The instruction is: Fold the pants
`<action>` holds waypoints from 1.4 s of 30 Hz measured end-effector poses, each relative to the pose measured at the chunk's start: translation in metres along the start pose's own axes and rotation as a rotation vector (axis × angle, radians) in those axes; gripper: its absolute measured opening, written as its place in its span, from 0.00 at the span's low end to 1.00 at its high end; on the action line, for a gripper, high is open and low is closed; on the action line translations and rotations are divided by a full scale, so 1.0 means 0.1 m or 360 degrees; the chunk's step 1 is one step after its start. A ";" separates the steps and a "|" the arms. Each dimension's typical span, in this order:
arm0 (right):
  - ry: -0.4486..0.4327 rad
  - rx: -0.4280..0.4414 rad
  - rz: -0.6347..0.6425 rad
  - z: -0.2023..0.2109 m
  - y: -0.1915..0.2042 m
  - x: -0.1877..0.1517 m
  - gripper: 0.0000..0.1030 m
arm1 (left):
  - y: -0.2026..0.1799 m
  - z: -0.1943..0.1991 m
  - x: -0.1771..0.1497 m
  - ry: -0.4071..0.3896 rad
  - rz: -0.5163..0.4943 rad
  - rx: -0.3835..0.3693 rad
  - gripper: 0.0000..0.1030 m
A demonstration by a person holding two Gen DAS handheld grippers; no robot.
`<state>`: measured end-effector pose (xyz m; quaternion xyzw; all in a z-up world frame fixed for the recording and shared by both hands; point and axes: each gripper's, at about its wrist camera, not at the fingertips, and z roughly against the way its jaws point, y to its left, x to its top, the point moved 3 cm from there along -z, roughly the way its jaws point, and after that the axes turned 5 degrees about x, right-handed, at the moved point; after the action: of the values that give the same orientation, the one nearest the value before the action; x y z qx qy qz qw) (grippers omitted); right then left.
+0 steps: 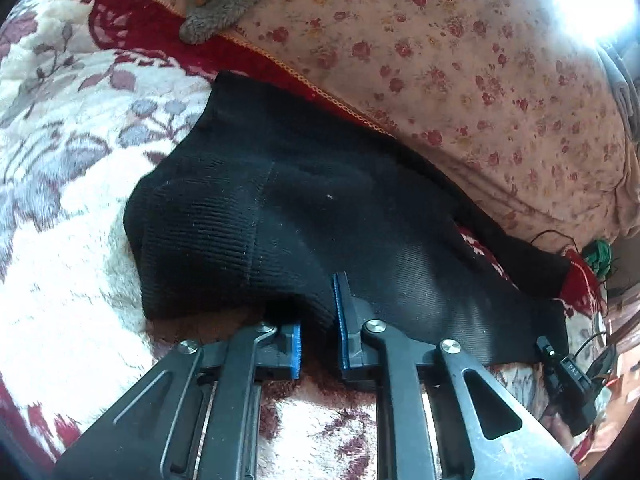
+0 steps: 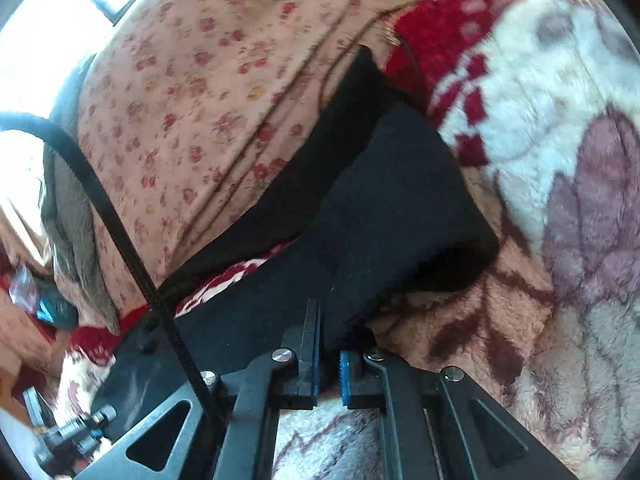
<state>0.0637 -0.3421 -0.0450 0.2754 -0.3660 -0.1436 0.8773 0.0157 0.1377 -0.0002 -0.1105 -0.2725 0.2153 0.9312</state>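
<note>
In the left wrist view, the black pants [image 1: 320, 208] lay across a fleecy floral blanket [image 1: 60, 200], their far edge running along a pink flowered quilt [image 1: 480, 80]. The ribbed waistband sat at the left, humped up off the blanket, and the legs stretched away to the right. The left gripper [image 1: 320, 328] had its blue-padded fingers [image 1: 343, 320] drawn close together at the near hem of the waistband, with a fold of the black cloth pinched between them; one finger lay over the fabric and the other went under the lifted edge. A grey furry thing [image 1: 224, 4] rested on the quilt at the top. At the lower right, a black part of the other tool [image 1: 560, 368] touched the near edge of the pants leg. Green yarn [image 1: 598, 252] and thin cords showed at the right edge.

In the right wrist view, the pants [image 2: 380, 200] ran from the near centre up toward the top, between the quilt [image 2: 200, 100] on the left and the blanket [image 2: 560, 160] on the right. The picture was somewhat blurred. The right gripper [image 2: 330, 356] was squeezed nearly closed on the near edge of the black cloth, which rose in a fold from between its fingers [image 2: 312, 344]. A black strap [image 2: 120, 220] crossed the left side.
</note>
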 end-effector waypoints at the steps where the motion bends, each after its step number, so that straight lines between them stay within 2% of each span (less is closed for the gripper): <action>1: 0.0000 -0.0006 0.0026 0.01 0.03 0.00 0.05 | -0.01 0.02 0.02 -0.0006 -0.0016 0.0005 0.10; 7: 0.0012 0.0047 0.0064 0.11 0.20 0.04 0.05 | -0.05 0.28 0.18 -0.0110 -0.0102 0.0009 0.09; 14: 0.0095 0.0147 0.0094 0.31 0.49 -0.18 0.05 | 0.19 0.48 0.34 -0.0132 -0.0088 0.0014 0.09; 23: 0.0269 0.0320 0.0107 0.34 0.92 -0.74 0.05 | 0.82 0.85 0.28 -0.0163 -0.0066 0.0127 0.09; 28: 0.0366 0.0365 0.0155 0.25 1.10 -1.02 0.05 | 1.20 0.85 0.19 -0.0122 0.0012 0.0195 0.09; 31: 0.0351 0.0329 0.0095 0.20 1.03 -1.07 0.06 | 1.26 0.71 0.07 -0.0078 0.0021 0.0220 0.09; 36: 0.0301 0.0279 -0.0071 0.22 0.68 -0.94 0.23 | 1.26 0.62 -0.02 -0.0084 0.0043 0.0240 0.13; 39: 0.0225 0.0239 -0.0124 0.30 0.47 -0.80 0.26 | 1.29 0.61 -0.01 -0.0052 0.0082 0.0239 0.25; 41: 0.0207 0.0237 -0.0185 0.33 0.34 -0.72 0.26 | 1.33 0.61 -0.02 -0.0030 0.0100 0.0253 0.36; 42: 0.0190 0.0235 -0.0225 0.34 0.26 -0.67 0.26 | 1.35 0.62 -0.03 -0.0026 0.0109 0.0249 0.36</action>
<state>-0.0055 -0.3033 -0.0473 0.3725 -0.3024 -0.1611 0.8625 -0.0668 0.2610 0.0065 -0.0449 -0.2586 0.2684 0.9269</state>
